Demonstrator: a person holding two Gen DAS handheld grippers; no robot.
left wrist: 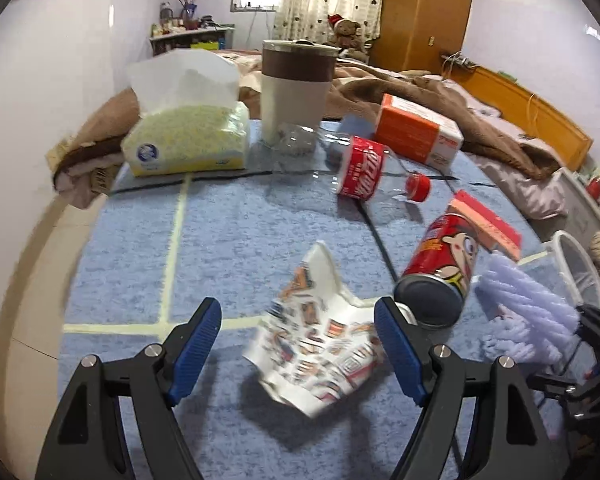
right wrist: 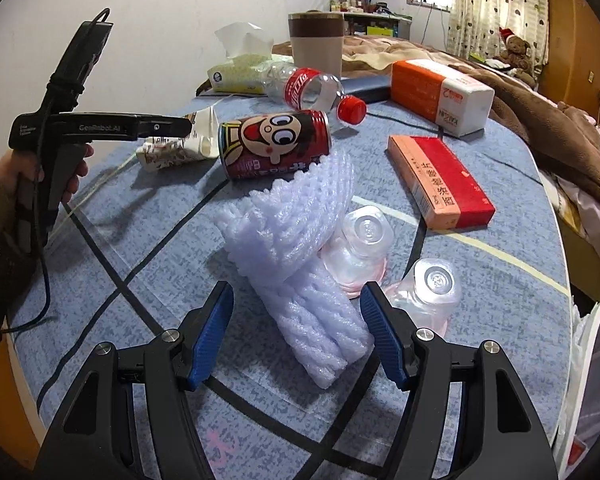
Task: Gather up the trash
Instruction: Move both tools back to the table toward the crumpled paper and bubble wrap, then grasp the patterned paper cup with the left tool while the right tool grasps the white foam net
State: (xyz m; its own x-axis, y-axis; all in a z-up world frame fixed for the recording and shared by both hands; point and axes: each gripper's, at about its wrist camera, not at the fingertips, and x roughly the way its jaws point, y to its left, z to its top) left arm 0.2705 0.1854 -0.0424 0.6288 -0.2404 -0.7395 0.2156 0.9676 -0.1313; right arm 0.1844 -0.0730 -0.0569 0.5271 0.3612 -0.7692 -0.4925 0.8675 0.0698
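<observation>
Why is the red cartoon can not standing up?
The red can is tipped over, lying on its side on the blue table; why, cannot tell.

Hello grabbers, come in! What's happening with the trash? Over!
Left gripper open over crumpled wrapper. Right gripper open around foam net. Red can lies close behind.

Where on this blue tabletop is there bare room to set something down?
Free: the near-left blue cloth between the yellow tissue pack, the crumpled printed paper cup and the table edge. Crowded: the right side, around the red cartoon can, white foam net and red-orange box.
</observation>
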